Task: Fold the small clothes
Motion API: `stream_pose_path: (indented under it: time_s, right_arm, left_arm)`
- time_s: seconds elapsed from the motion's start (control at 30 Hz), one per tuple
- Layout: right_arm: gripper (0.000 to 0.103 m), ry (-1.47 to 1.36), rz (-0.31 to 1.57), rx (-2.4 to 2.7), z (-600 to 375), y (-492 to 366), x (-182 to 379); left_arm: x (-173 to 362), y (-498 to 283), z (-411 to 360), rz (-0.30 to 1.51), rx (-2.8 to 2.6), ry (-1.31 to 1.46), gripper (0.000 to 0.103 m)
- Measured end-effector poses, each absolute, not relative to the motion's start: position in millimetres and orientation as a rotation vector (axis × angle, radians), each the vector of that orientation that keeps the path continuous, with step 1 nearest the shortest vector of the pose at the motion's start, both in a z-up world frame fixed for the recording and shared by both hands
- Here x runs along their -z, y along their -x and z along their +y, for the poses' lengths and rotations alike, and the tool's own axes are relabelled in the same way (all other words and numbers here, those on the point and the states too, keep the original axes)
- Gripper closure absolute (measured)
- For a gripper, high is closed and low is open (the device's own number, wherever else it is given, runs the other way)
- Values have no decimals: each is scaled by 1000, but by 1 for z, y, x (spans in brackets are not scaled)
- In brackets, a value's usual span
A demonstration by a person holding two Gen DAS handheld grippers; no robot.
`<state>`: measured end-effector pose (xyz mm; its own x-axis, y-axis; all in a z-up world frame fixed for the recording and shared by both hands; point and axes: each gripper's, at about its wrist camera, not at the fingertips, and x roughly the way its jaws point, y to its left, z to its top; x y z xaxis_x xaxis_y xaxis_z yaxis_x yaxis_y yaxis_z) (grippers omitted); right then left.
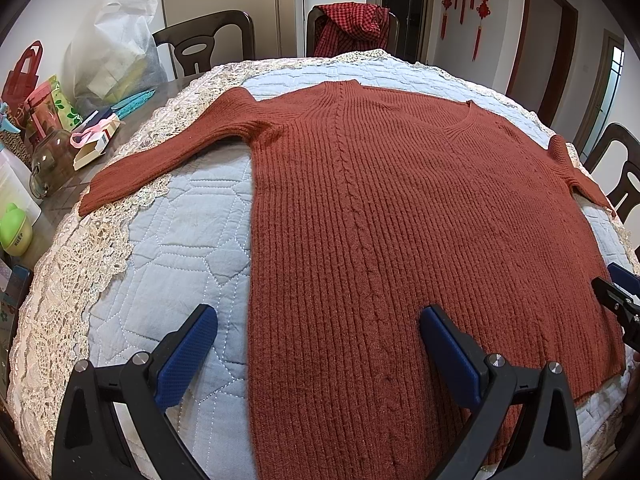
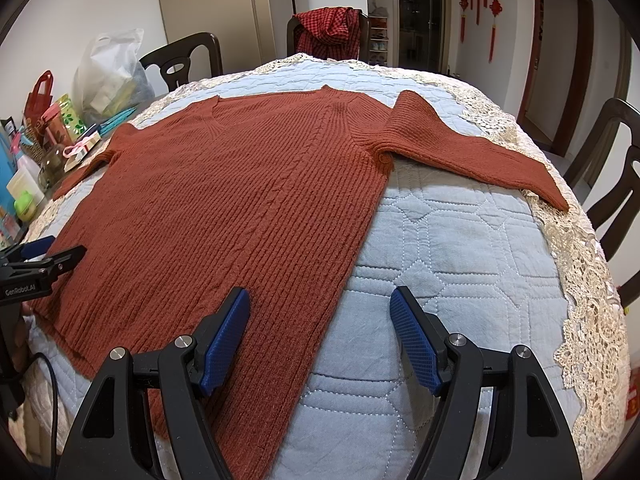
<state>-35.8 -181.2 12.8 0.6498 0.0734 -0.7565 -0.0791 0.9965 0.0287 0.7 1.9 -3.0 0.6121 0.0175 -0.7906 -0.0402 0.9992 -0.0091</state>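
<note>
- Sweater (image 1: 400, 216), rust-red, spread flat on the quilt (image 1: 180, 240); left tool (image 1: 318, 344) released, straddling its left side edge near the hem.
- Right tool (image 2: 320, 332) released, straddling the opposite edge.
- Bare quilt lies beside each edge; sleeves outstretched.
- Worktop clutter at left, chairs (image 2: 616, 184) around.

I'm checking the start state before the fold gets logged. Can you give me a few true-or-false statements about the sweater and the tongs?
1. The sweater lies spread flat on the quilted cloth. True.
2. The left tongs are clamped on a sleeve. False: they are open and hold nothing.
3. The right tongs are open. True.
4. Both sleeves are folded across the body. False: they stretch outward.
5. A red checked garment hangs on a chair. True.
</note>
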Motion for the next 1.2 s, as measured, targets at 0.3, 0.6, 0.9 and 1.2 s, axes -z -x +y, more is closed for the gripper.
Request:
stream_pose_path:
  time_s: [0.3, 0.6, 0.9, 1.2]
  right_arm:
    - [30, 7, 859, -87, -181, 36, -13]
    - [30, 8, 861, -86, -181, 36, -14]
    - [30, 1, 871, -84, -182, 34, -12]
    - [30, 3, 888, -92, -182, 31, -15]
  left_arm:
    - [3, 0, 2, 912, -33, 27, 0]
    - [3, -1, 1, 911, -33, 27, 0]
    - [2, -1, 1, 913, -32, 25, 0]
    - [1, -3, 0, 916, -33, 25, 0]
